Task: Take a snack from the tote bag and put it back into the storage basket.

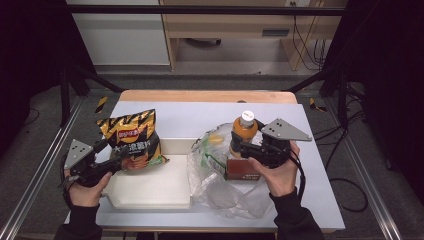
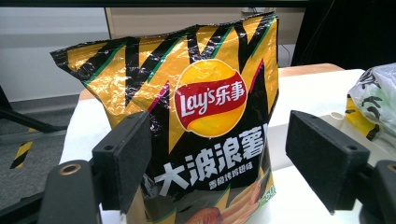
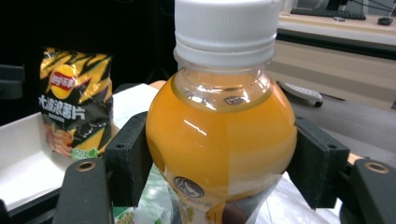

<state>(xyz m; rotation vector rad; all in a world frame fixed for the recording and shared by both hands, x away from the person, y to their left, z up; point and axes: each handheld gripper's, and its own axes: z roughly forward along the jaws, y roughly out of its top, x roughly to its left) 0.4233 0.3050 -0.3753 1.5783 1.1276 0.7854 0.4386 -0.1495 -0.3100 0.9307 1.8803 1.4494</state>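
A person's two hands were seen from above at a white table [image 1: 320, 200], each holding a two-jaw claw. The right claw [image 1: 243, 148] was clamped on an orange drink bottle [image 1: 244, 131] with a white cap; in the right gripper view the two black pads were pressed against the bottle's round shoulder [image 3: 222, 135] on both sides. The bottle was held upright at the mouth of a crumpled clear plastic bag [image 1: 220, 192], which lay on the table just right of a shallow white tray [image 1: 150, 192]. A brown box [image 1: 243, 170] could be seen inside the bag, beside the bottle. The left claw [image 1: 119, 164] was spread at the lower part of a black and yellow bag of crisps [image 1: 132, 140], which stood upright at the tray's left side; in the left gripper view one pad was close against the packet [image 2: 205, 116], the other well apart. Judged from this, the unpacking appeared partly done: the crisps were out, the bottle was in hand, and the box remained. Both forearms came in from the near edge, the right hand raised above the bag, the left kept low beside the tray.
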